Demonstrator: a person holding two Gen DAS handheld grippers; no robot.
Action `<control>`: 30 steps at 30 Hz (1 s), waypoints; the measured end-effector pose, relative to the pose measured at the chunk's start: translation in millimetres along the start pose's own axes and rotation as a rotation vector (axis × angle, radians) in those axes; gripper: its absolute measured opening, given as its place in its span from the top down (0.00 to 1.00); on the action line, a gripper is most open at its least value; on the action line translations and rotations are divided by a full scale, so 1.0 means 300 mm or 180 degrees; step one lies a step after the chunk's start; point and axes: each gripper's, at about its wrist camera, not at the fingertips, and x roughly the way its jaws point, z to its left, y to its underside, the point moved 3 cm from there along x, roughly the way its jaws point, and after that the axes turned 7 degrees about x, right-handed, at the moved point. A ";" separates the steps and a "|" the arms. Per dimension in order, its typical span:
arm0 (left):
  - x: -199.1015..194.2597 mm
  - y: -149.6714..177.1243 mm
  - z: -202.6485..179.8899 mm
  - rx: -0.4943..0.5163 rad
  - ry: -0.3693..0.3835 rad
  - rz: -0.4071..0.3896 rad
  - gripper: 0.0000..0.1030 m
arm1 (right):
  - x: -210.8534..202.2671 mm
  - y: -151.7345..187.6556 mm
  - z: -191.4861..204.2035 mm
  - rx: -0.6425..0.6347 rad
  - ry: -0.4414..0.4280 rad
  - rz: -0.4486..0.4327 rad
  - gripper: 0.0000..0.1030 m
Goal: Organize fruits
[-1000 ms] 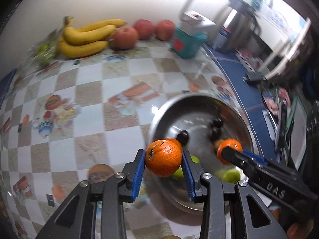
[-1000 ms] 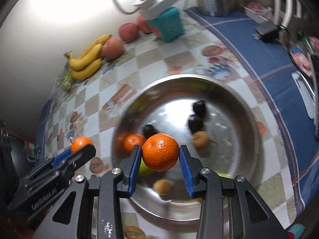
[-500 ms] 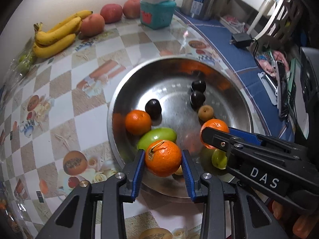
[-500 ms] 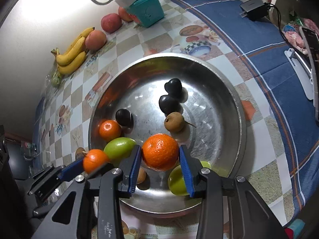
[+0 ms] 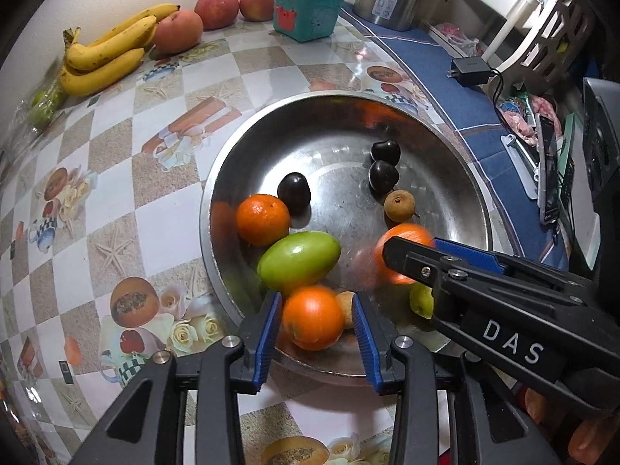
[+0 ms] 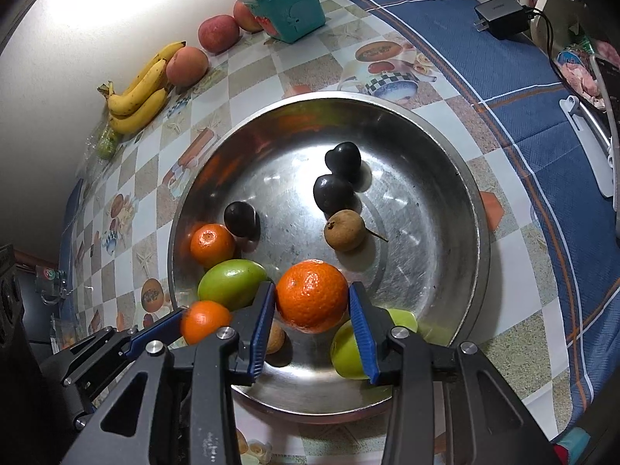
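Left tongs [image 5: 316,319] just widening over the steel bowl [image 5: 471,178], their orange [image 5: 312,317] loose between the pads, apparently dropping; right tongs [image 6: 312,308] pinching a second orange [image 6: 312,294] above the bowl floor; release judged next; already inside: another orange [image 6: 211,244], green fruit [image 6: 232,283], dark plums [image 6: 333,193].

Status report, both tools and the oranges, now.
Left tool just opening, its orange loose between the pads, low in the steel bowl. Right tool clamped on its orange over the bowl. Green fruit crowds the drop spot.
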 end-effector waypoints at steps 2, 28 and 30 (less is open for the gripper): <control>-0.009 0.002 0.003 -0.0031 0.0018 -0.0023 0.56 | -0.004 -0.001 0.003 -0.0009 -0.0013 -0.0006 0.59; -0.109 0.106 0.347 -0.1150 -0.0858 -0.0217 0.07 | -0.038 0.024 0.048 -0.0363 0.0267 -0.0179 0.31; -0.104 0.115 0.365 -0.1195 -0.0906 -0.0188 0.05 | -0.031 0.025 0.046 -0.0354 0.0251 -0.0160 0.22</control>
